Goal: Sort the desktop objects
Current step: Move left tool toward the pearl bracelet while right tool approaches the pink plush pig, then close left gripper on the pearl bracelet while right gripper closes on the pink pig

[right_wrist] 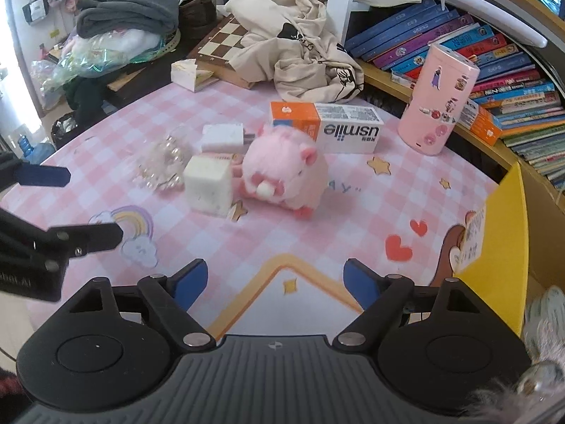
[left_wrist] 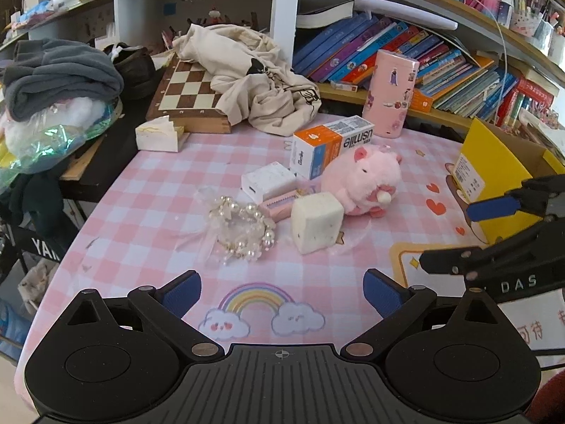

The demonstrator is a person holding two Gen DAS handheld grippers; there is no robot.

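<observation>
Pink plush pig behind white cube, pearl scrunchie beside; both tongs gaping, empty.

"usmile" reads clearly, upside down, on the white side of the orange-and-white box lying on the table, and it shows again in the left wrist view. White letters "DAS" stand on the black body of the right gripper. "YAK", cut off at the edge, sits on a black stand left of the table. Red Chinese characters mark the pink mat, too partial to read. The chessboard edge carries small numerals, unreadable
</observation>
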